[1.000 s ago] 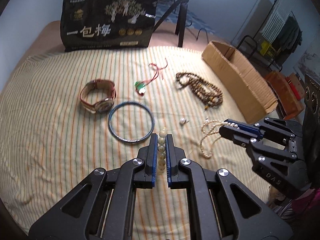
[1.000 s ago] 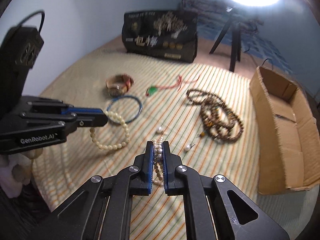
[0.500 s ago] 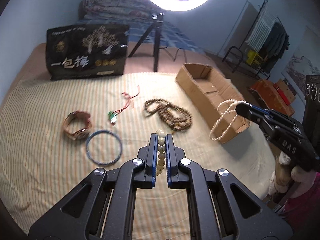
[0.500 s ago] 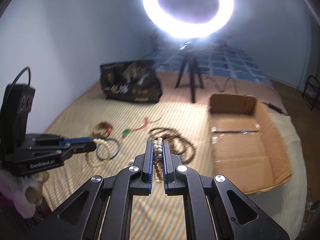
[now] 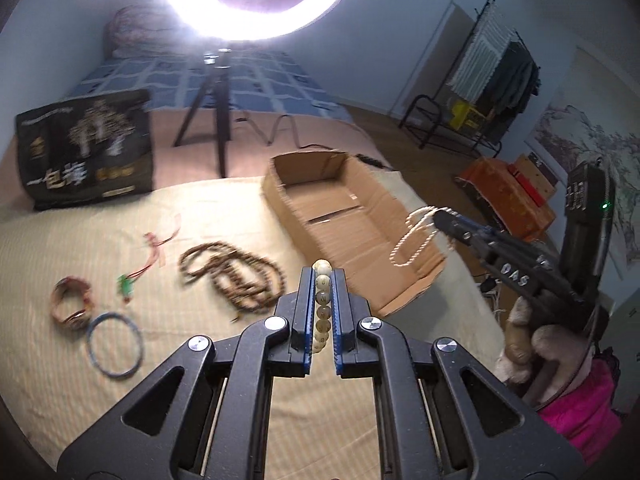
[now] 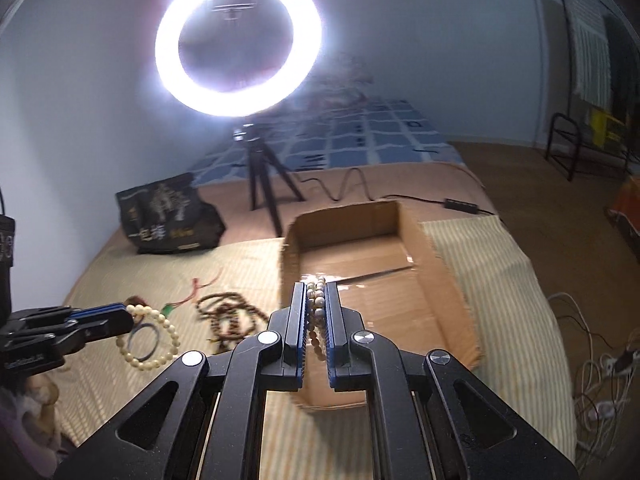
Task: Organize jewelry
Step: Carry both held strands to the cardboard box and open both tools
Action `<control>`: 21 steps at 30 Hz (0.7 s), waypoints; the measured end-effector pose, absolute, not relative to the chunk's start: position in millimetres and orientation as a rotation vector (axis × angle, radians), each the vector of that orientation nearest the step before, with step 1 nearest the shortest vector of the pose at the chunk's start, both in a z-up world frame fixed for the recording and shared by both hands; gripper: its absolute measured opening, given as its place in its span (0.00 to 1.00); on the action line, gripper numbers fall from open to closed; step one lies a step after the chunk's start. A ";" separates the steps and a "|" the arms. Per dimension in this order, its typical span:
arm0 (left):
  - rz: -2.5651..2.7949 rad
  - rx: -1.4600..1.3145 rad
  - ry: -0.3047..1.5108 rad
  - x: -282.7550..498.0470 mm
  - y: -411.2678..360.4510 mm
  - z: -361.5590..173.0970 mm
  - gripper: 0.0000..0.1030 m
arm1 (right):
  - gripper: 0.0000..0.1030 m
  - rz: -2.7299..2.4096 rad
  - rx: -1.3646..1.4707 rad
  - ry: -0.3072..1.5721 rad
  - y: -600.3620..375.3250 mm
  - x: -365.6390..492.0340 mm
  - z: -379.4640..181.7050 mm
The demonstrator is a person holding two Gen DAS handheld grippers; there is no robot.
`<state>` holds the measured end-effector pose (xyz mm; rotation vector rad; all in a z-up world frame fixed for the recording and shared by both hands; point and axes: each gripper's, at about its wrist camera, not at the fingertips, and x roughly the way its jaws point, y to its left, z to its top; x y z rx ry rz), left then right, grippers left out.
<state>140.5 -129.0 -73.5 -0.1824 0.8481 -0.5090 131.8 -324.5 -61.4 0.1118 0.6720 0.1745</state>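
My left gripper is shut on a cream bead bracelet, held above the striped cloth; the bracelet hangs from it in the right wrist view. My right gripper is shut on a pearl necklace over the near end of the open cardboard box; the necklace dangles over the box's near right corner in the left wrist view. On the cloth lie a brown bead necklace, a blue bangle, a woven bracelet and a red-cord green pendant.
A black printed bag stands at the back left. A ring light on a tripod stands behind the cloth, its cable running right. The bed edge drops off right of the box, with cables on the floor.
Both grippers have risen from the cloth and moved toward the box, each carrying its jewelry. The pearl necklace left the cloth and now hangs over the box's near end.
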 end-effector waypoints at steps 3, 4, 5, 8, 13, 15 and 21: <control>-0.543 -0.188 0.856 149.8 -151.4 -72.0 0.05 | 0.06 0.145 0.152 0.681 -340.4 137.5 -64.7; -0.551 -0.188 0.856 151.9 -156.6 -72.3 0.05 | 0.06 0.135 0.164 0.682 -344.7 139.2 -65.8; -0.562 -0.182 0.855 155.2 -166.8 -72.4 0.05 | 0.06 0.124 0.171 0.683 -348.0 141.1 -66.9; -0.590 -0.170 0.857 160.1 -188.1 -74.5 0.05 | 0.06 0.098 0.202 0.687 -361.2 147.0 -69.9; -0.623 -0.147 0.879 169.2 -219.8 -89.6 0.05 | 0.06 0.063 0.245 0.718 -377.3 156.6 -81.2; -0.627 -0.141 0.896 172.3 -228.1 -96.2 0.05 | 0.06 0.050 0.258 0.732 -381.5 159.6 -86.6; -0.618 -0.136 0.935 180.7 -235.4 -112.3 0.05 | 0.06 0.034 0.267 0.755 -385.4 166.5 -95.4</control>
